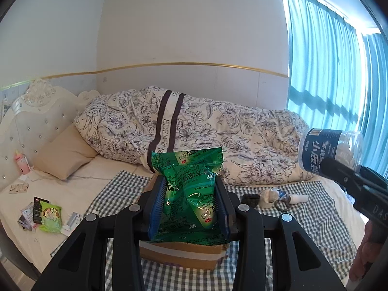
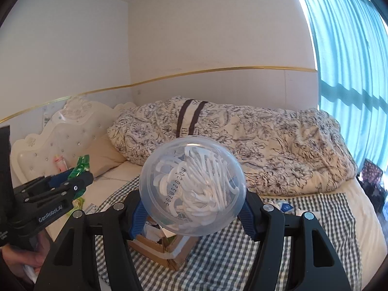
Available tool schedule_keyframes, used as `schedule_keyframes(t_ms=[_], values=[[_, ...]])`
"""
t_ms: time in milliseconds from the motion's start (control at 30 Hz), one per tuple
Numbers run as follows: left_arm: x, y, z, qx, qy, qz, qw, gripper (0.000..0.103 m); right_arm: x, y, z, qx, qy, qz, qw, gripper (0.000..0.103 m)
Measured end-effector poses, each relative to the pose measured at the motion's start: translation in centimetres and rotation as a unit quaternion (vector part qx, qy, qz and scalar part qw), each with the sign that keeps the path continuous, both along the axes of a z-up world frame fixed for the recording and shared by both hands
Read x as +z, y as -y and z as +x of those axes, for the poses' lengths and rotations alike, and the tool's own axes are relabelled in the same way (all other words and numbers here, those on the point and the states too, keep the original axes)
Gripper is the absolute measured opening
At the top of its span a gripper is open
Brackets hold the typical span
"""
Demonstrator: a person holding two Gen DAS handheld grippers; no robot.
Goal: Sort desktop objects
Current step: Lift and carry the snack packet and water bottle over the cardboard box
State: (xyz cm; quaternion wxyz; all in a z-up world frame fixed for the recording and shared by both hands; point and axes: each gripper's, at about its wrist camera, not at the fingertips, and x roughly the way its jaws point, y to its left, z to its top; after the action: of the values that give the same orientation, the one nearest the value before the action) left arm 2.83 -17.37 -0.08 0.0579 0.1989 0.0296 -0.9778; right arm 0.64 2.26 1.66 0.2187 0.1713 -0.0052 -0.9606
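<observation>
My left gripper (image 1: pixel 190 184) is shut on a green foil medicine bag (image 1: pixel 191 191), which stands upright between the blue pads. Right below it an open cardboard box (image 1: pixel 184 252) sits on the checked cloth. At the right edge of this view my right gripper (image 1: pixel 339 167) holds a clear jar of white floss picks (image 1: pixel 327 150) with a dark blue label, up in the air. The right wrist view shows the jar's round bottom (image 2: pixel 194 189) clamped in the right gripper (image 2: pixel 192 206) above the box (image 2: pixel 165 247). The left gripper (image 2: pixel 80 181) with the green bag (image 2: pixel 81 167) is at the left.
A checked cloth (image 1: pixel 303 218) covers the near part of the bed. Small bottles and a dark item (image 1: pixel 274 196) lie on it behind the box. Several packets (image 1: pixel 46 213) lie on the sheet at the left. A floral quilt (image 1: pixel 206 131) and a pillow (image 1: pixel 65 152) fill the back.
</observation>
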Motion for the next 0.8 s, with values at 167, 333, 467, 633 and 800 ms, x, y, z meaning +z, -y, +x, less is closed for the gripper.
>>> schedule_keyframes(t_ms=[167, 333, 467, 633, 800], values=[[0.1, 0.5, -0.9, 0.003, 0.001, 0.003, 1.0, 0.039, -0.2, 1.0, -1.2, 0.009, 0.003, 0.005, 1.0, 0.062], [-0.2, 1.3, -2.4, 0.008, 0.007, 0.004, 0.9999, 0.039, -0.5, 2.0, -2.5, 0.015, 0.005, 0.013, 1.0, 0.062], [-0.8, 2.1, -4.0, 0.01, 0.019, 0.011, 0.9997, 0.039, -1.1, 2.6, -4.1, 0.018, 0.011, 0.02, 1.0, 0.062], [-2.5, 2.9, -6.3, 0.013, 0.042, 0.025, 0.9987, 0.039, -2.2, 3.6, -5.7, 0.026, 0.019, 0.022, 0.999, 0.062], [-4.5, 3.4, -8.1, 0.015, 0.062, 0.032, 0.9974, 0.039, -3.5, 4.7, -7.0, 0.039, 0.026, 0.028, 0.999, 0.062]])
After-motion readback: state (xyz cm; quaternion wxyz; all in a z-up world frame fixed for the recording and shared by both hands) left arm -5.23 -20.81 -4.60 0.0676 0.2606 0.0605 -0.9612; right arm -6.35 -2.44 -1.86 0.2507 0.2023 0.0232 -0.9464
